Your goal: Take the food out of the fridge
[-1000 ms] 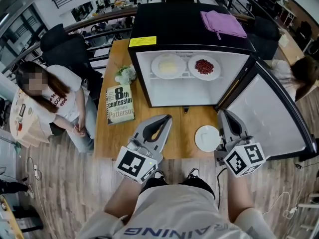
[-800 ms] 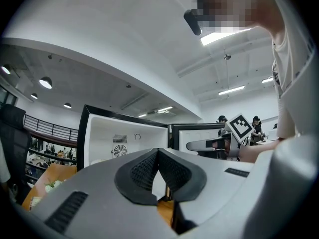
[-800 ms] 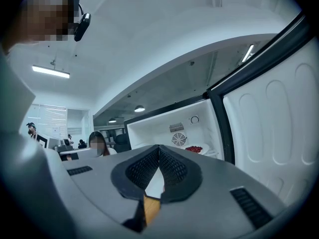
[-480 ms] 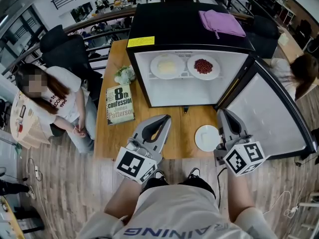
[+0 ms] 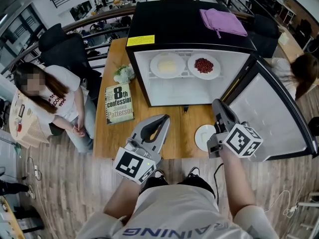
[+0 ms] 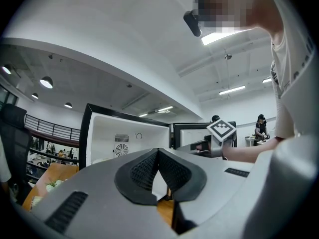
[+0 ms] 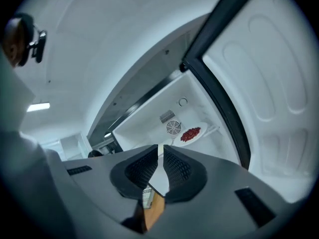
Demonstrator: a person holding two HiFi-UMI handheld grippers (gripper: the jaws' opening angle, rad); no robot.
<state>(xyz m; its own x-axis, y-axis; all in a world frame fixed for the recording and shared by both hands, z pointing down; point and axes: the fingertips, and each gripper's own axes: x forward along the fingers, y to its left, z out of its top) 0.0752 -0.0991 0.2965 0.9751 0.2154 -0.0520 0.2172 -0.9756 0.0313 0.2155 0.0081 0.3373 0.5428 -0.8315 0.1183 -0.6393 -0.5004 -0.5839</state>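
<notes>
Wooden table (image 5: pixel 187 128). On it: black fridge (image 5: pixel 184 31) at the far end, door swung open to the right. Book (image 5: pixel 119 105) lies flat left of the fridge. Small plant (image 5: pixel 124 74) just behind the book, by the fridge's left wall. Empty plate (image 5: pixel 202 133) near the table's front edge. Fridge shelf (image 5: pixel 184 79): pale-food plate (image 5: pixel 167 65) left, red-food plate (image 5: pixel 204 65) right, just beside each other. Purple cloth (image 5: pixel 223 22) on the fridge top.
</notes>
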